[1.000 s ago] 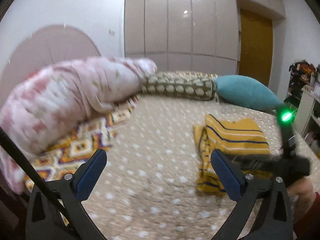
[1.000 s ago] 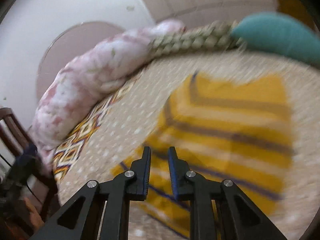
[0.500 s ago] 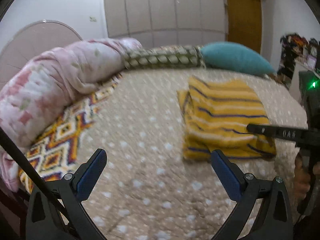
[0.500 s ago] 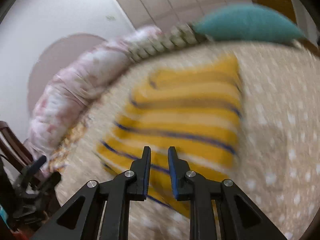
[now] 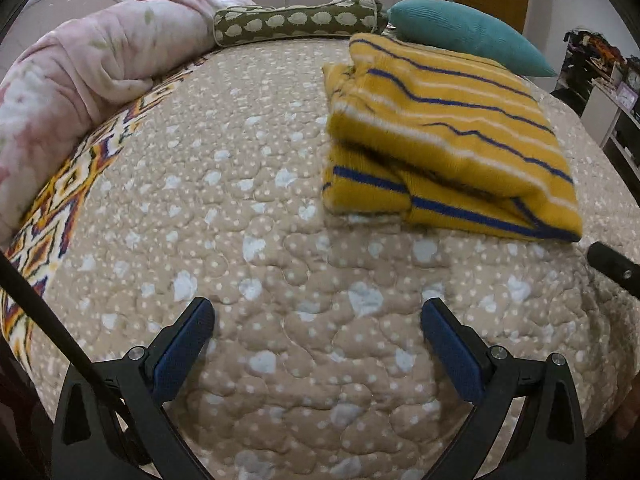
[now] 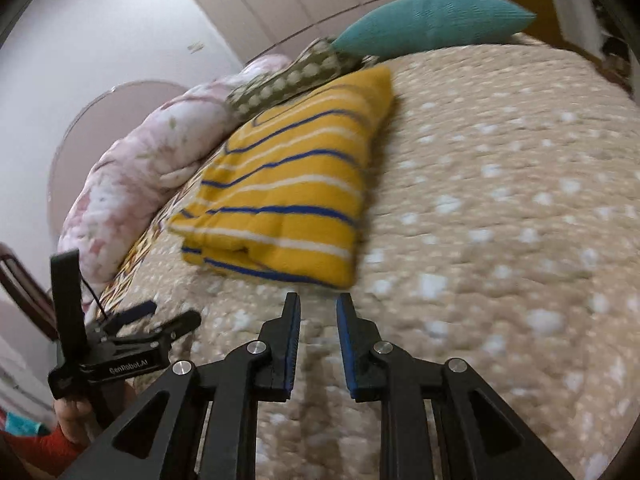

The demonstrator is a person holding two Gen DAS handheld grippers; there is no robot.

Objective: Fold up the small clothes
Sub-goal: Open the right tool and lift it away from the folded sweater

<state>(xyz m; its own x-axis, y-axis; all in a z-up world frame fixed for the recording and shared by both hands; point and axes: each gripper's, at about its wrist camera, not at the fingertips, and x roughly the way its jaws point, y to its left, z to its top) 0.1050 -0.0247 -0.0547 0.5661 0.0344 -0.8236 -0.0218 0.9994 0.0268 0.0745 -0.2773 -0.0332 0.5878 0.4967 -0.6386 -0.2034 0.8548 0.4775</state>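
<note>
A: Start big. What's the bed (image 5: pixel 280 240) carrying?

B: A spotted beige quilt, with a pink duvet (image 5: pixel 80 64) at nine to eleven o'clock in the left view, a green bolster (image 5: pixel 296 20) at twelve and a teal pillow (image 5: pixel 464 32) at one. The task's thing, the yellow striped jumper (image 5: pixel 444 128), lies at about two o'clock on the quilt, stacked in layers, edges roughly squared.

A: So which step is this?

B: I'd judge the fold is as good as finished. Nothing is gripped. The left tongs (image 5: pixel 316 340) are spread wide over bare quilt, clear of the jumper. The right tongs (image 6: pixel 318 316) have a narrow gap between the pads, nothing in it, tips just short of the jumper's near edge (image 6: pixel 280 200).

A: Next move?

B: Probably a tidy-up or a shift. The lower layer pokes out at the left side, so pressing it flush would need a low approach along the quilt and a pinch through all layers, or the stack slides apart.

A: Any writing?

B: Only on the left tool's body, seen at eight o'clock in the right view: it looks like "GenRobot.AI" (image 6: pixel 132 366), slightly blurred.
</note>
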